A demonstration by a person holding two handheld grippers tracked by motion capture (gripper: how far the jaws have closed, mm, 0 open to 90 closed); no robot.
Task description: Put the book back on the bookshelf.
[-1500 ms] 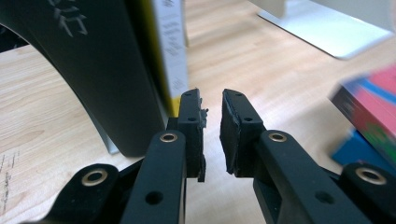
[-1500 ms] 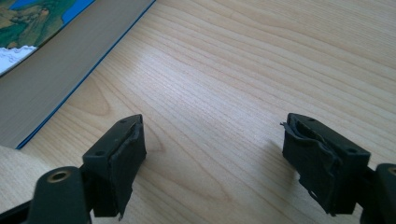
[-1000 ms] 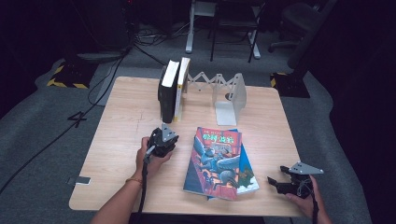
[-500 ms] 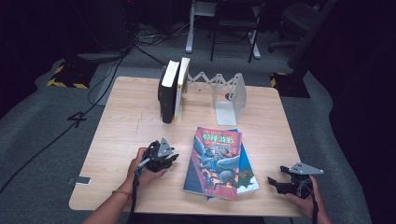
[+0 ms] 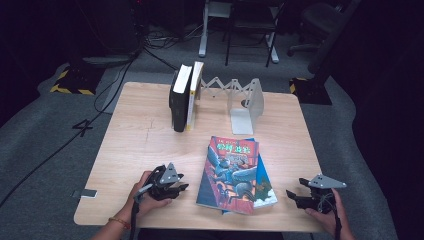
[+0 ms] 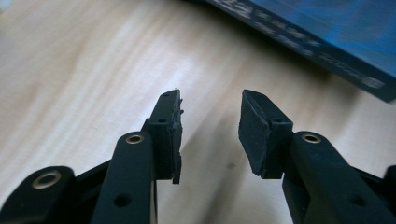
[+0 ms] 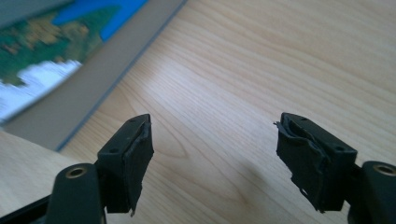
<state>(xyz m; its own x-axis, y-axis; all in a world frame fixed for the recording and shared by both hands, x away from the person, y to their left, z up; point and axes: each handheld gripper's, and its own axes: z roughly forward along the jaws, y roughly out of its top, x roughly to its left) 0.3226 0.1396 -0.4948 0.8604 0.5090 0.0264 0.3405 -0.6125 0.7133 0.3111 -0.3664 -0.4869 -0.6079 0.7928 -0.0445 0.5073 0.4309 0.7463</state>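
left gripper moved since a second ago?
Yes. The left gripper has come away from the upright books, toward the table's near edge, beside the flat book stack. Its jaws have just been opening, with nothing between them.

The left tool [image 5: 181,188], held low in the left hand [image 5: 145,195] and pointing toward the right tool [image 5: 292,196], has just been opening its jaws on nothing, while the right tool, gripped by the right hand [image 5: 325,210], has been narrowing its wider, empty gap.
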